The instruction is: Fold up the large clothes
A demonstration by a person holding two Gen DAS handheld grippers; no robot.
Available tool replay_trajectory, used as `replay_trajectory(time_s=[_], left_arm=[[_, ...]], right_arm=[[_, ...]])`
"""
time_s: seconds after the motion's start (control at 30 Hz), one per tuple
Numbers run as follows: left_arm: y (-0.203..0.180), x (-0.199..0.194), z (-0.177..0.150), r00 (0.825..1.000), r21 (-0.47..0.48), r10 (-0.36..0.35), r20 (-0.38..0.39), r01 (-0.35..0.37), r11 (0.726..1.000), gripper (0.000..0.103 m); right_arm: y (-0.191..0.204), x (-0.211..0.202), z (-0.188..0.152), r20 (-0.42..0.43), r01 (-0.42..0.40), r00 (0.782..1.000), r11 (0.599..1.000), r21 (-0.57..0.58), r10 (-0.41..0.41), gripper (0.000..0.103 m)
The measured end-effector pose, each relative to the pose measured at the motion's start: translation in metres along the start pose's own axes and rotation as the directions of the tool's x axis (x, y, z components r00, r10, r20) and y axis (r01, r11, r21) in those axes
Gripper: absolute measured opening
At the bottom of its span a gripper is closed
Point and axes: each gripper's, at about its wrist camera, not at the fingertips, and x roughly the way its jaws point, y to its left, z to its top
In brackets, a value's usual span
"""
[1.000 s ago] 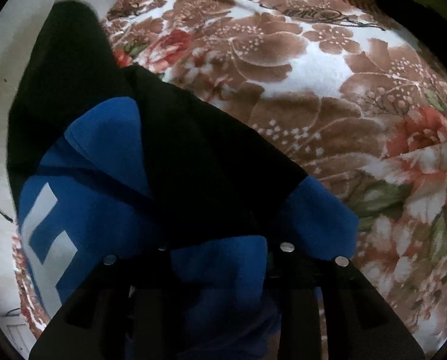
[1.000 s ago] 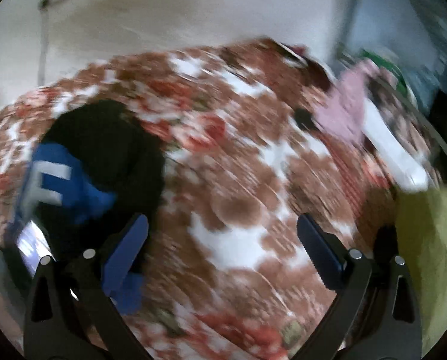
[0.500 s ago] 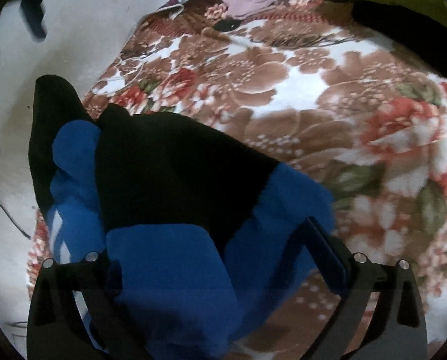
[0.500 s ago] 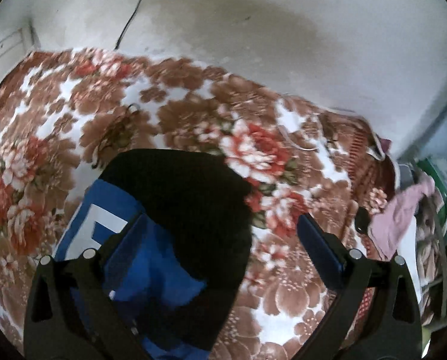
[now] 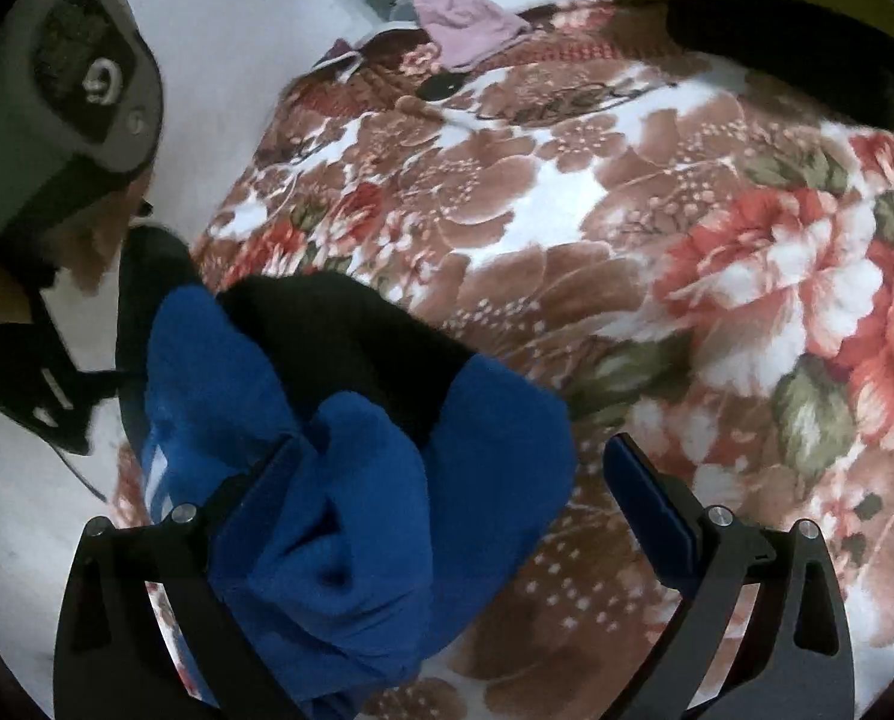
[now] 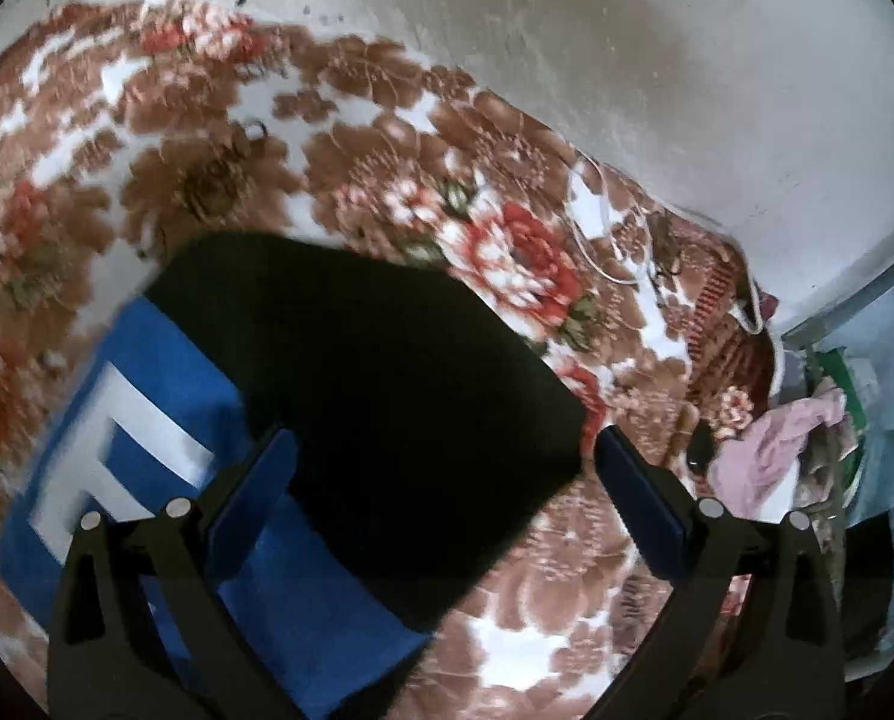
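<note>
Floral brown, red and white fleece blanket (image 6: pixel 387 138) covering a bed beside a pale wall (image 6: pixel 687 60).
Folded blue-and-black fleece garment (image 6: pixel 387 372) lies on it; left claw (image 5: pixel 453 492) and right claw (image 6: pixel 441 480) both gape wide, holding nothing.

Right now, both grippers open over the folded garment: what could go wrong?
1. The blue sleeve end is bunched in loose rolls by the left gripper; nothing holds it, so it may flop open.
2. The garment lies near the edge of the floral blanket; a nudge could slide it off.
3. The right gripper hangs open over the black panel; closing may snag it.
</note>
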Motion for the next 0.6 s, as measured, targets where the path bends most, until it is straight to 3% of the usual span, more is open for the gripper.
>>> replay_trajectory(time_s=[0.2,0.33,0.47,0.6], left_arm=[[-0.008,-0.031,-0.008,0.999,0.06,0.033,0.03,-0.035,0.998,0.098],[0.012,-0.057,-0.023,0.998,-0.008,0.021,0.052,-0.021,1.0,0.098],[0.065,-0.071,-0.043,0.999,-0.118,-0.021,0.026,0.024,0.993,0.098],[0.147,-0.078,-0.062,0.996,-0.245,-0.058,0.069,0.073,0.967,0.098]], right_arm=[[-0.015,0.035,-0.034,-0.081,-0.012,0.997,1.0,-0.015,0.011,0.098],[-0.029,0.027,-0.047,-0.066,0.007,0.998,1.0,0.01,-0.006,0.098],[-0.047,-0.018,-0.052,0.01,-0.044,0.999,0.992,0.117,0.043,0.098],[-0.061,-0.061,-0.05,0.111,-0.141,0.987,0.952,0.272,0.114,0.098]])
